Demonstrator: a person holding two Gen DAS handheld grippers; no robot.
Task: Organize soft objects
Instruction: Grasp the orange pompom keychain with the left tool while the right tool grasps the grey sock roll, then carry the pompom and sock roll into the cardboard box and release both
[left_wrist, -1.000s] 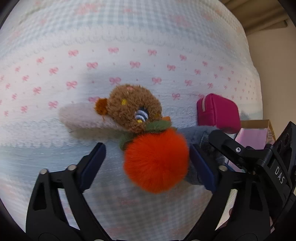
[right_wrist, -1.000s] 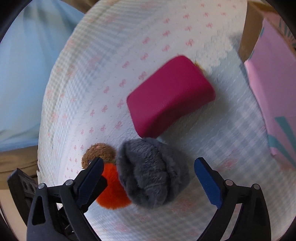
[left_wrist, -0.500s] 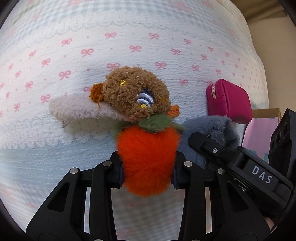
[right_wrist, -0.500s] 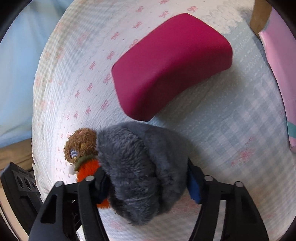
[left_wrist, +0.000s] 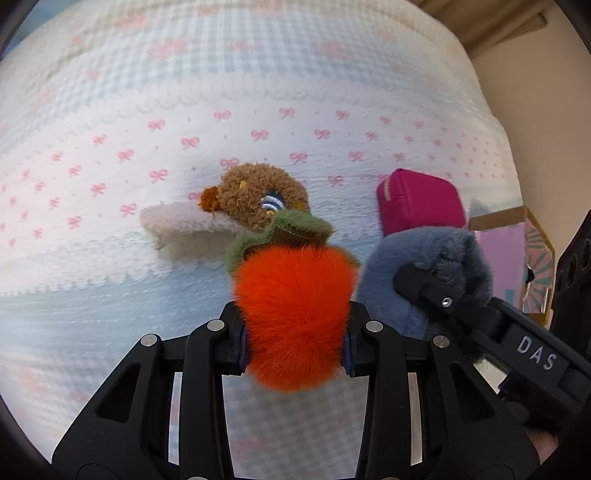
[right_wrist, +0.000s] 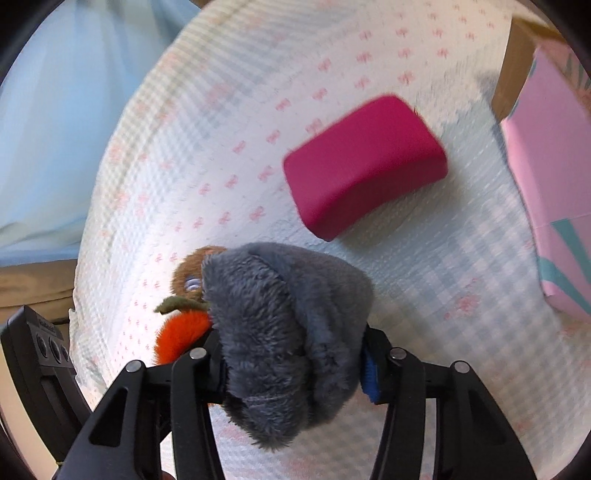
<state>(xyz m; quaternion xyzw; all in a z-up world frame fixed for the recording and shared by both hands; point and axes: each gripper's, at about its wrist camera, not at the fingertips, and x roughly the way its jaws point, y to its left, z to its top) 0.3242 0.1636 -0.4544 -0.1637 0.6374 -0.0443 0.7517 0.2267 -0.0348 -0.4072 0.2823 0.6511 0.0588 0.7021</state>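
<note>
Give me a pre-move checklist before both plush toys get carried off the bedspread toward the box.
1. Left gripper clamped on the orange plush: ok.
2. Right gripper, jaws closing, squeezing the grey plush: ok.
3. Brown bear plush separate from the orange plush: cannot tell; they overlap.
4. Magenta pouch untouched on the bedspread: ok.
5. Pink box within view beside the bed: ok.
6. Box interior free: cannot tell.
</note>
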